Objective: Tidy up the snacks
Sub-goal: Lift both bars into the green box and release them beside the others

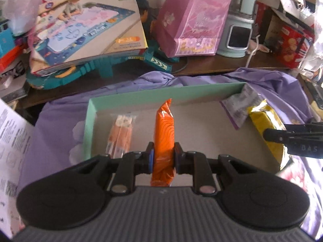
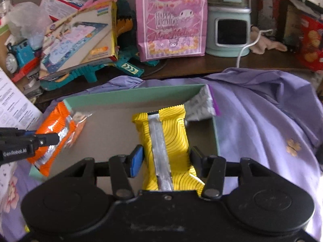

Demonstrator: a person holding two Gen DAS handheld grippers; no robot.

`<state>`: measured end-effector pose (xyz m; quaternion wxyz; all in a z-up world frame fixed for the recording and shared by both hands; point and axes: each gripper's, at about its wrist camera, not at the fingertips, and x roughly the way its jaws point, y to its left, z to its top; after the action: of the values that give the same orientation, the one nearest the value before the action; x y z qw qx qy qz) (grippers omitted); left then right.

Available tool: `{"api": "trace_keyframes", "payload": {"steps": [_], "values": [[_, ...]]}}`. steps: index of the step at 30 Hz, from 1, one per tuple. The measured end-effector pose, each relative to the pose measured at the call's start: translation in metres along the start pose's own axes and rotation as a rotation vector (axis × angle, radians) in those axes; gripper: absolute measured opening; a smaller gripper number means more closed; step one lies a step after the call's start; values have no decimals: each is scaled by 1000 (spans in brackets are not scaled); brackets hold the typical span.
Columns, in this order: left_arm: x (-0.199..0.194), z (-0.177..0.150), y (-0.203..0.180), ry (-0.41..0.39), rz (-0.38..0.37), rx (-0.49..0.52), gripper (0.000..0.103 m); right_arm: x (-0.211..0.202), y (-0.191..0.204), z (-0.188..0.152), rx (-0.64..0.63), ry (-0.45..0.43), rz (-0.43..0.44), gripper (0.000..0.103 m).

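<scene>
A shallow mint-green box [image 1: 161, 92] lies on a purple cloth. My left gripper [image 1: 163, 157] is shut on an orange snack pack [image 1: 164, 133] and holds it on edge over the box's front part; the pack also shows in the right wrist view [image 2: 54, 133]. My right gripper [image 2: 165, 159] has its jaws apart around a yellow snack pack [image 2: 169, 141] lying in the box's right side; the left pad stands clear of it. A pale peach snack pack [image 1: 121, 137] lies in the box at left. A silver-and-purple pack [image 1: 240, 106] leans in the far right corner.
Behind the box, on a dark wooden table [image 2: 201, 66], stand a pink birthday bag [image 2: 171, 20], a toy box on a teal toy [image 1: 88, 34], a mint appliance [image 2: 230, 34] with a white cord, and a red biscuit box [image 1: 290, 44]. Printed paper [image 1: 10, 141] lies left.
</scene>
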<state>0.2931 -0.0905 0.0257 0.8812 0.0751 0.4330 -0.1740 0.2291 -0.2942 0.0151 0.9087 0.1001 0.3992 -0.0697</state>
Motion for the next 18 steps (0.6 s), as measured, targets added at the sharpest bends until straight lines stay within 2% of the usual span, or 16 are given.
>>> {"api": "trace_keyframes", "payload": {"steps": [5, 9, 11, 12, 13, 14, 15, 18], "values": [[45, 17, 10, 34, 2, -11, 18, 53, 6, 23, 7, 28, -2, 50], [71, 24, 16, 41, 21, -6, 19, 78, 10, 31, -6, 28, -9, 51], [79, 27, 19, 39, 29, -17, 24, 86, 8, 35, 3, 22, -5, 55], [81, 28, 20, 35, 39, -22, 44, 90, 7, 38, 15, 21, 2, 65], [83, 28, 20, 30, 55, -28, 69, 92, 6, 41, 26, 20, 9, 72], [81, 28, 19, 15, 71, -30, 76, 91, 6, 42, 30, 6, 10, 81], [78, 28, 18, -1, 86, -25, 82, 90, 7, 43, 23, -11, 2, 84], [73, 28, 13, 4, 87, -7, 90, 81, 11, 42, -4, -29, -14, 92]]}}
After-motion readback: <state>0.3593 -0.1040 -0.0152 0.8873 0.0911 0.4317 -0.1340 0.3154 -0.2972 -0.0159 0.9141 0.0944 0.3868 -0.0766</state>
